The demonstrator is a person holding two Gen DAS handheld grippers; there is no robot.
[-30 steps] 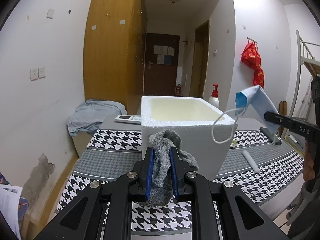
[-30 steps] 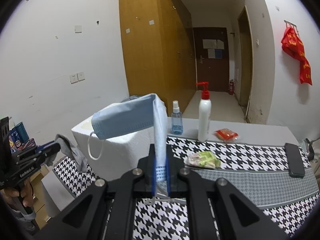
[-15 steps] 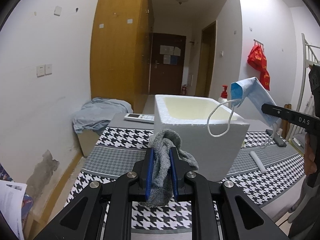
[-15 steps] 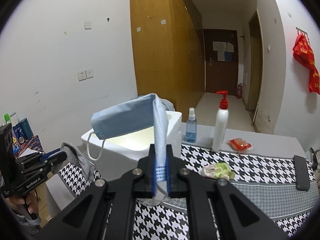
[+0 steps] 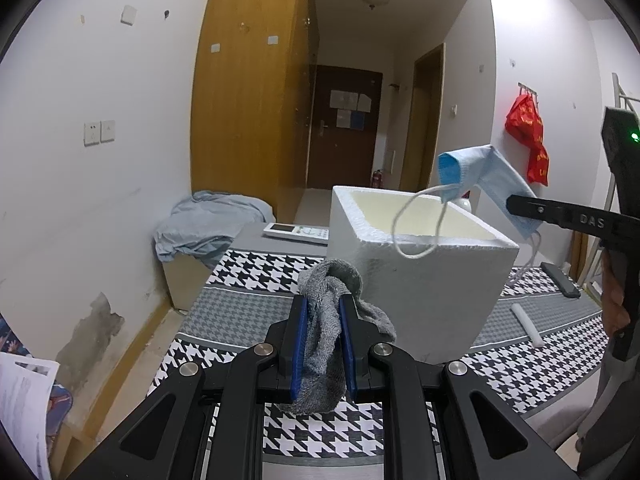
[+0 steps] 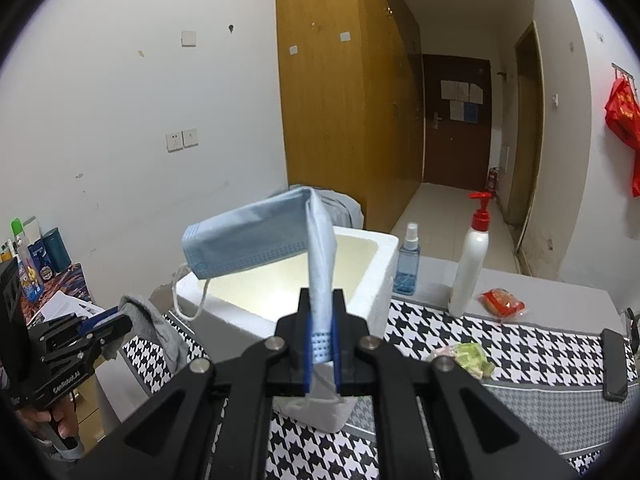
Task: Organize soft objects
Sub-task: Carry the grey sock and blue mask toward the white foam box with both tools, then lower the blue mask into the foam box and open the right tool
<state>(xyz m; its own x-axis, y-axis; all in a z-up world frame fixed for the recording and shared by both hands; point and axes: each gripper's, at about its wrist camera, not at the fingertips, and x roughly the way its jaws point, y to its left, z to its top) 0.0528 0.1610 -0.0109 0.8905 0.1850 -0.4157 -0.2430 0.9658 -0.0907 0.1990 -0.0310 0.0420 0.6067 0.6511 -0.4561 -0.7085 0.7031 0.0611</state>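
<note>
Reading "DAS", right gripper (image 5: pixel 516 205) holds mask (image 5: pixel 480 168).

Both grippers' jaws clamped shut

Grey sock (image 5: pixel 323 330) gripper-pinched, blue mask (image 6: pixel 256 240) — over foam box (image 5: pixel 420 280)

Right tool (image 6: pixel 321 334), frame centre bottom: pinched on a blue face mask (image 6: pixel 260 240) that folds over to the left above a white foam box (image 6: pixel 372 276). Left tool (image 6: pixel 102 326), lower left: clamped on a grey sock (image 6: pixel 154 326). Table (image 6: pixel 560 308) with houndstooth cloth, right half: blue spray bottle (image 6: pixel 407 260), white pump bottle (image 6: pixel 472 256), red packet (image 6: pixel 500 302), green wrapper (image 6: pixel 466 358), black phone (image 6: pixel 614 364).
</note>
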